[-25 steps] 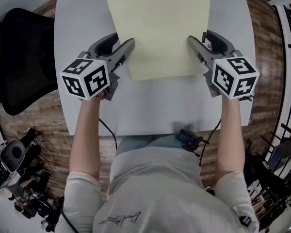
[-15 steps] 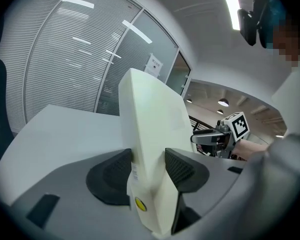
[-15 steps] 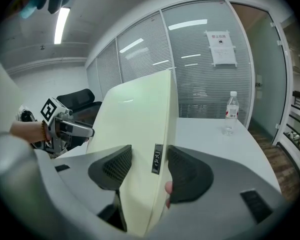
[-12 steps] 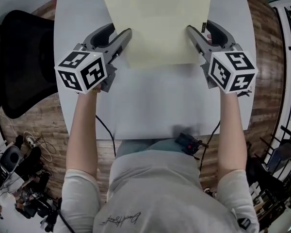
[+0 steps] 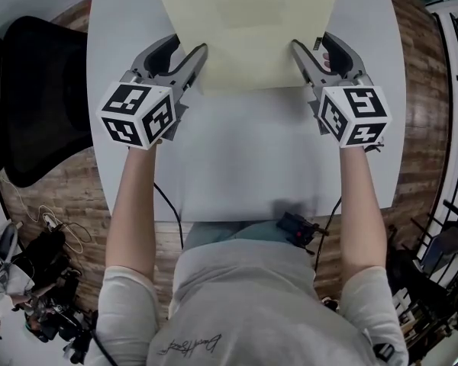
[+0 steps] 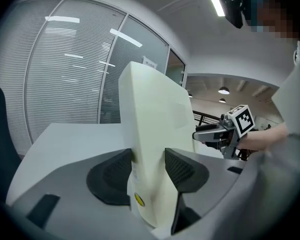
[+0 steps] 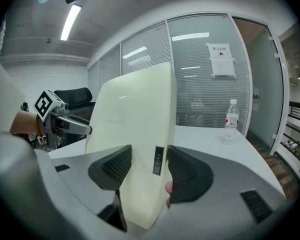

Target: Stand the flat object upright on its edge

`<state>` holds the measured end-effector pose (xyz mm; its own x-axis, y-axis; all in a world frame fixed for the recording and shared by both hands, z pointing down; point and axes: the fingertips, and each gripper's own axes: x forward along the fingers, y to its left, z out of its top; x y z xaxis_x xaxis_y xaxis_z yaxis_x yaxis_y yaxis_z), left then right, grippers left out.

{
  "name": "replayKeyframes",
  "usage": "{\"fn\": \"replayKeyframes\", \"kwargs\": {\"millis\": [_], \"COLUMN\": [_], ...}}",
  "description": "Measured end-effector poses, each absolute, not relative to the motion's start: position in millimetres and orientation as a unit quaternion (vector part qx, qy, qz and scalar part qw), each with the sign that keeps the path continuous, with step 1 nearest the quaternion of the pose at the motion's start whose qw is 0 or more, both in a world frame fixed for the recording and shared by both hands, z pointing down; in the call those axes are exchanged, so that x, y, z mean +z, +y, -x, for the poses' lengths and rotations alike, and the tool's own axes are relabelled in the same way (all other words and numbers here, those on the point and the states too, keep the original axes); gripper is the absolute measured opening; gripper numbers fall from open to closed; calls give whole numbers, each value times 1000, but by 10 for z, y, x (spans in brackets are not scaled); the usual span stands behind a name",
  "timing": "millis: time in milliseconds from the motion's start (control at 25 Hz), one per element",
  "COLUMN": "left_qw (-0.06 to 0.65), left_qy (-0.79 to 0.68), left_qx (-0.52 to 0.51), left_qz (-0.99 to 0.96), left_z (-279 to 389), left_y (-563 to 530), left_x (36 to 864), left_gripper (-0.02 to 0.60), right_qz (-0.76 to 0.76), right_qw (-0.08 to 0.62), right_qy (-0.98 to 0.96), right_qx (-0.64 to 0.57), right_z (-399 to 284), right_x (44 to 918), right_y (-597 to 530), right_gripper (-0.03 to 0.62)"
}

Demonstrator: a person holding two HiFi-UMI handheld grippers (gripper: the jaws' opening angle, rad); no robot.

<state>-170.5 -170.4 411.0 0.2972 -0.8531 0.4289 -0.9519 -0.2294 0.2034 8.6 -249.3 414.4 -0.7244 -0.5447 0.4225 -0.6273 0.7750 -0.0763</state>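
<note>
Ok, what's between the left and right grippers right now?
The pale yellow flat board spans the whole gap. The left gripper and right gripper each clamp one of its side edges. The head view shows it best.

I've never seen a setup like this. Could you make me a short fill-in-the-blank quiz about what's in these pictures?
The flat rectangular panel is pale ____. It is clamped by ____ grippers, the left gripper and the right gripper, one on each side edge. In the right gripper view, a clear plastic bottle stands to the ____ of the panel.
Missing words: yellow; two; right.
</note>
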Motion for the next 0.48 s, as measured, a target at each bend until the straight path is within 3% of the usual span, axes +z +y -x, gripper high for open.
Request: {"fn": "replayKeyframes", "kwargs": {"millis": [480], "left_qw": [173], "left_qy": [-607], "left_qx": [118], "left_qz": [-767], "left_z": [1669], "left_y": [-1562], "left_x": [4093], "left_gripper": [221], "right_qz": [-331], "right_qw": [171], "right_qy": [-924], "right_qx": [89], "right_z": [-127], "right_x": [4151], "right_y": [-2340], "right_gripper": [245]}}
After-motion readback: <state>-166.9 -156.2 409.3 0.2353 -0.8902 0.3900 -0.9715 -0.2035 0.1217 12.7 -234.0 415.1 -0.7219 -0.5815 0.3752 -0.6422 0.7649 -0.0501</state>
